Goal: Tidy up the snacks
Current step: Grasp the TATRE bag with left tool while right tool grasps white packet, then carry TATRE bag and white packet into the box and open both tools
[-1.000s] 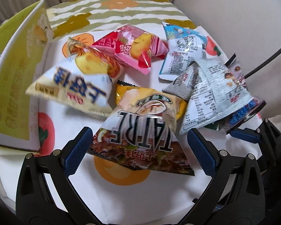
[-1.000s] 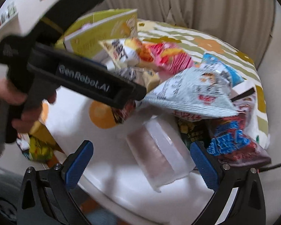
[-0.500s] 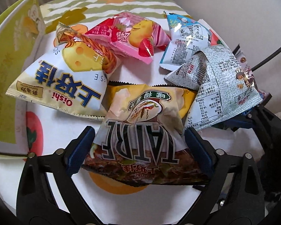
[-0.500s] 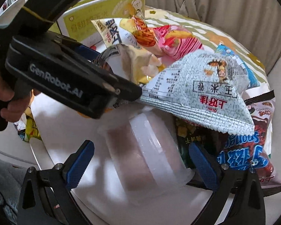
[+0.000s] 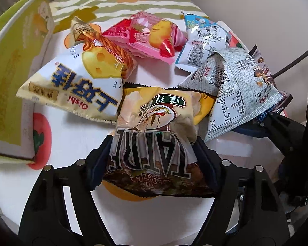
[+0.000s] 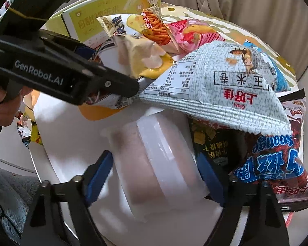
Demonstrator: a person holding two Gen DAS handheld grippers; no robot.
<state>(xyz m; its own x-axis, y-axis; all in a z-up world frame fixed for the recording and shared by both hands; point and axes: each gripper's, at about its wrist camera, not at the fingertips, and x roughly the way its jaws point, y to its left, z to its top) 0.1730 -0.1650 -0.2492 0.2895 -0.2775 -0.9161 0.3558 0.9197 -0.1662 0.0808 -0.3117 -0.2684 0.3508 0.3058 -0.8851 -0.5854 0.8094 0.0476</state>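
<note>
Down near the left gripper (image 5: 154, 160), a brown chip bag (image 5: 156, 143) is sitting between the blue pads. The jaws are closing, and the pads are pressing the bag's sides, so it is grasping the bag. Down near the right gripper (image 6: 154, 176), a clear cup (image 6: 158, 164) with a pale lid is lying on its side between the fingers. Those jaws are closing too, and they look just at the cup's sides; I am not sure they are squeezing yet.

I am guessing this is the grabbing step: two snacks picked at once. Next, each hand is going to need a firm hold, then a slow lift, so the grey bag (image 6: 221, 86) leaning over the cup is not getting dragged along.

Farther back on the table (image 5: 76, 135) I am counting: one white cheese bag (image 5: 76, 86), one pink bag (image 5: 145, 34), one blue bag (image 5: 203, 43), one dark red bag (image 6: 277, 164) and one black bag (image 6: 211, 141) under the grey one. That is seven bags and one cup. One green box (image 5: 12, 78) is standing at the far left, maybe where snacks are going.
</note>
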